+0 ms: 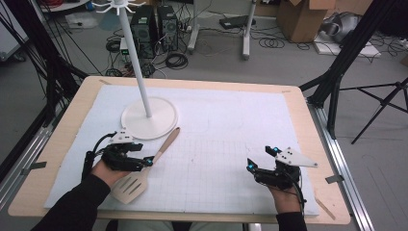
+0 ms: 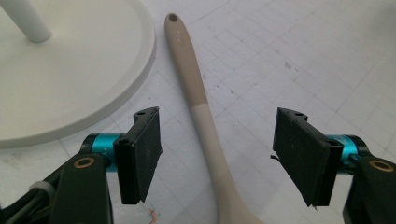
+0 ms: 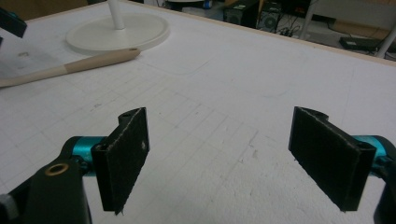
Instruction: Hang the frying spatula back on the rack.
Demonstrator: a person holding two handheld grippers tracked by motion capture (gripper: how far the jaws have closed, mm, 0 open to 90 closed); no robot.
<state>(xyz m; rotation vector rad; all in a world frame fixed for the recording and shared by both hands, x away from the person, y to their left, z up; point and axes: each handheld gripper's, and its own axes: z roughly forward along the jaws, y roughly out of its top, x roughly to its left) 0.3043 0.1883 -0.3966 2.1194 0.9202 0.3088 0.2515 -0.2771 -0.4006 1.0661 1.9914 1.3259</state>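
Observation:
A wooden slotted spatula (image 1: 163, 147) lies on the white mat, its handle end by the stand's round base (image 1: 149, 120) and its blade (image 1: 129, 186) toward the near edge. My left gripper (image 1: 148, 156) is low over the handle. In the left gripper view the handle (image 2: 187, 70) runs between the two pads of the left gripper (image 2: 218, 126); they stand apart on either side and do not touch it. My right gripper (image 1: 262, 159) hovers open at the near right, and the right gripper (image 3: 223, 121) has only bare mat between its pads.
The white stand's pole (image 1: 137, 62) rises from its base at the mat's back left, with hooks at the top. The base (image 2: 84, 70) lies just left of the left gripper. The wooden table edge (image 1: 312, 120) frames the gridded mat (image 1: 226, 134).

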